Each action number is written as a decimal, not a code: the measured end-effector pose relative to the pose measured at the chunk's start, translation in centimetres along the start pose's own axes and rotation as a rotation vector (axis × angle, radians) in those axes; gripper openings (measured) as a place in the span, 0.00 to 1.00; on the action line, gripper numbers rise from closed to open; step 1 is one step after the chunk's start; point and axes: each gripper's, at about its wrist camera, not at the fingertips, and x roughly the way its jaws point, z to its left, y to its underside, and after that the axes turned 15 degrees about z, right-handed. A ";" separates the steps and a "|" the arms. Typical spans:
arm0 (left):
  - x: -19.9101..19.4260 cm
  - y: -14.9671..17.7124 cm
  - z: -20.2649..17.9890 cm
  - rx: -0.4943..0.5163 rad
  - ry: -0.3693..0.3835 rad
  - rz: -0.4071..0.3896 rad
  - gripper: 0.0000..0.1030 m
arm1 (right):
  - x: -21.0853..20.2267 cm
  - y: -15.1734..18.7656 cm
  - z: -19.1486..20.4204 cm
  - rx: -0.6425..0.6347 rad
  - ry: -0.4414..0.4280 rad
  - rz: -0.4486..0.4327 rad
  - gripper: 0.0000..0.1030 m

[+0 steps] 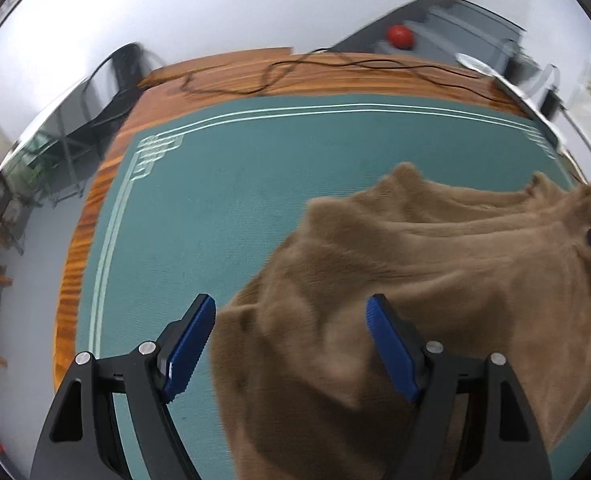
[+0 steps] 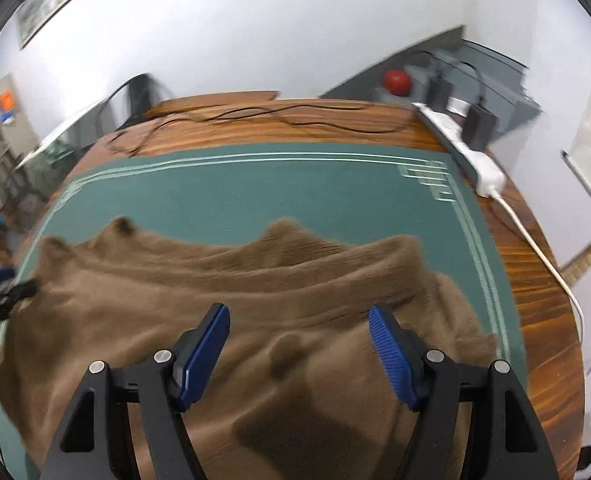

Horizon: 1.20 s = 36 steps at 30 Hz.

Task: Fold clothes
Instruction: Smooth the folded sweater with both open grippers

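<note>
Left hand-held gripper (image 1: 291, 344), bottom center of its frame: spread wide, nothing pinched. Brown garment (image 2: 255, 320) lies rumpled on green mat (image 2: 295, 188) atop tabletop (image 2: 535, 280), center-right. Right hand-held gripper (image 2: 299, 344): also spread, above garment.

Green mat (image 1: 223, 200) on wooden table (image 2: 335, 128); black cable (image 1: 335, 65), red ball (image 2: 396, 81).
</note>
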 end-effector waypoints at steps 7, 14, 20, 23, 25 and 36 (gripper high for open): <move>3.8 -2.2 -1.0 -0.012 -0.044 0.070 0.81 | 4.2 0.4 3.5 -0.076 -0.046 0.122 0.73; 4.7 -2.8 -0.1 -0.035 -0.040 0.063 0.87 | 6.3 -1.6 2.3 -0.019 -0.033 0.126 0.74; 4.6 -2.5 0.8 -0.060 0.001 0.064 0.89 | 7.0 -2.0 2.6 -0.039 0.004 0.124 0.77; 3.1 -1.9 1.1 -0.058 -0.009 0.043 0.89 | 6.5 -1.8 2.4 -0.039 -0.003 0.123 0.78; 1.6 -1.0 1.4 -0.050 -0.019 0.013 0.89 | 5.5 -1.3 2.3 -0.030 -0.012 0.109 0.78; -2.9 8.1 5.0 -0.133 0.050 -0.007 0.89 | -1.1 7.5 -2.5 0.069 -0.032 0.042 0.78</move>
